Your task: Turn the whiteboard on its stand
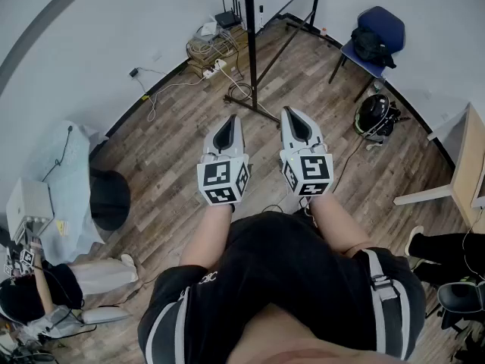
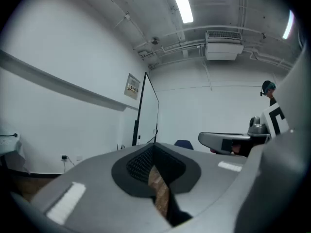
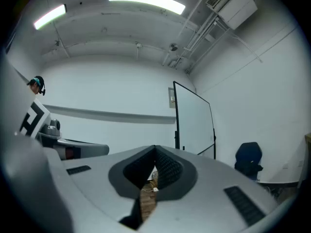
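The whiteboard (image 2: pixel 148 111) stands upright on its black stand (image 1: pixel 250 48) across the wooden floor, some way ahead of both grippers; it also shows as a white panel in a thin black frame, the whiteboard (image 3: pixel 194 123). In the head view I see mostly its posts and floor legs. My left gripper (image 1: pixel 226 125) and right gripper (image 1: pixel 294 117) are held side by side at waist height and point at the stand without touching it. Both are shut with nothing between the jaws, as the left gripper (image 2: pixel 154 147) and right gripper (image 3: pixel 155 149) show in their own views.
A blue chair (image 1: pixel 375 40) with a black bag stands at the far right, a helmet (image 1: pixel 375 114) lies on the floor near it. Cables and a router (image 1: pixel 218 36) lie by the wall. A black stool (image 1: pixel 110 198), a seated person (image 1: pixel 45 287) and a wooden table (image 1: pixel 468 165) flank me.
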`<state>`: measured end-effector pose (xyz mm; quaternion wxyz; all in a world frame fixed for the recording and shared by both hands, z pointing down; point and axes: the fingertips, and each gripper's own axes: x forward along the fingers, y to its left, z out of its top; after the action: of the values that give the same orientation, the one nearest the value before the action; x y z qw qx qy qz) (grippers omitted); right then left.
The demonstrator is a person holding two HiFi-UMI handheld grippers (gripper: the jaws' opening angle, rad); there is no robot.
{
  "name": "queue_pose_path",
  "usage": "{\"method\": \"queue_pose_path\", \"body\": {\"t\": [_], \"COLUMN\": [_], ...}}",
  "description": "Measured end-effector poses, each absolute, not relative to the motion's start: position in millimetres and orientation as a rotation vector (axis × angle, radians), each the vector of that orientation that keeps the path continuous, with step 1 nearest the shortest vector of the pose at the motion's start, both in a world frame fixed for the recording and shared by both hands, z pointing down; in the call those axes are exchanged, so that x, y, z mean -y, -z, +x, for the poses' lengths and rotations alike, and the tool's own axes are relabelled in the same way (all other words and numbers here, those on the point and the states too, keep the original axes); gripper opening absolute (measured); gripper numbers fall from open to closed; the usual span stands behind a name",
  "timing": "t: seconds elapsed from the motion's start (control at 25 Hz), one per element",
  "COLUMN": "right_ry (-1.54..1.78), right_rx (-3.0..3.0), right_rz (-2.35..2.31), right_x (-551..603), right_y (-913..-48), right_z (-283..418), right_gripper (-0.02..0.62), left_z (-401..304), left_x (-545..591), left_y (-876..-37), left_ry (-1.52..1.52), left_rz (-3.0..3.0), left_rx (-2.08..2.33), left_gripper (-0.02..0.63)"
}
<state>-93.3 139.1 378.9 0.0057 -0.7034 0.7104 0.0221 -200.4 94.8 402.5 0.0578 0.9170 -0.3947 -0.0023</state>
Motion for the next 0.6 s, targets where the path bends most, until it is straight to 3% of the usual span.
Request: {"method": "queue_pose_path", "body": {"t": [0.6], "right_ry": [0.002], "right_rx": [-2.205], "right_rz": [-2.212], "right_x": [-140], "right_y": [-400], "right_z": [-111], "right_gripper": [0.006], "left_z": [-213], "left_x": [-96], "left_y": [-420], "left_ry": [-0.083], "left_rz": [2.793], "left_rx": [1.164], "left_gripper": [0.009]}}
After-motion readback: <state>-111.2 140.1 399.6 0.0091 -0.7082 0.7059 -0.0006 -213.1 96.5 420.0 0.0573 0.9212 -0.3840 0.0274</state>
